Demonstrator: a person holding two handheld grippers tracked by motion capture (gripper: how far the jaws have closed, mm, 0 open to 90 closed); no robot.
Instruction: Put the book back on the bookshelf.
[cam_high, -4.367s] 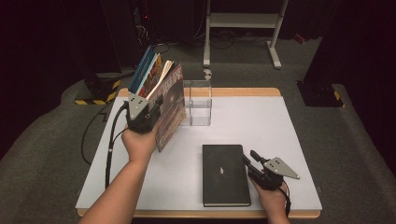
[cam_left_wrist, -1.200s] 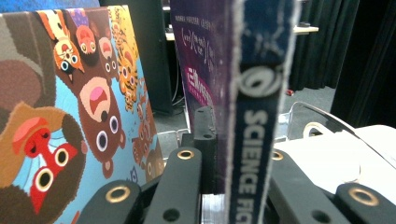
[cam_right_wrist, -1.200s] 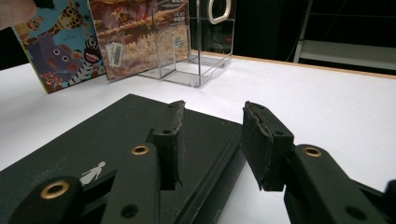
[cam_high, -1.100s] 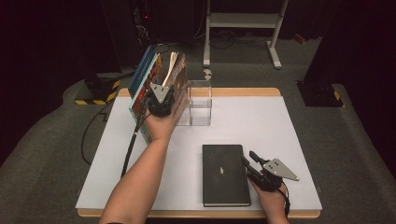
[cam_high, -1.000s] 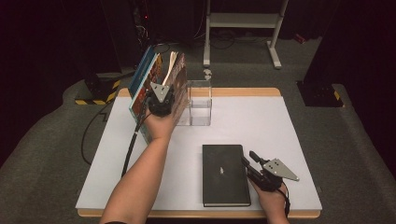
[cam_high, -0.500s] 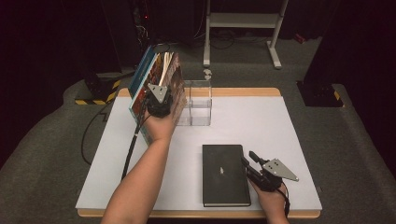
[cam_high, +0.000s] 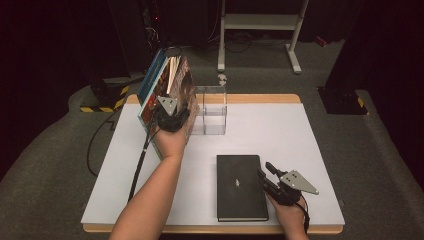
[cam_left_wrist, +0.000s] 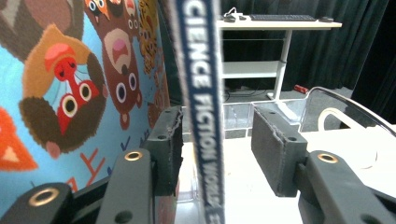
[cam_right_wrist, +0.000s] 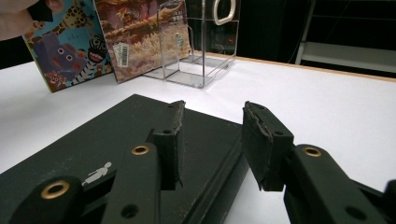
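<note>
Left tool (cam_left_wrist: 215, 149) jaws just opening, thin book (cam_left_wrist: 201, 93) upright between, pads clear. Right tool (cam_right_wrist: 212, 140) apart, astride black book's (cam_right_wrist: 93, 158) edge.

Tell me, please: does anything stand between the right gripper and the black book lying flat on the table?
Nothing visible does. The right gripper is at the right edge of the black book, its open jaws straddling that edge; nothing else is between them.
</note>
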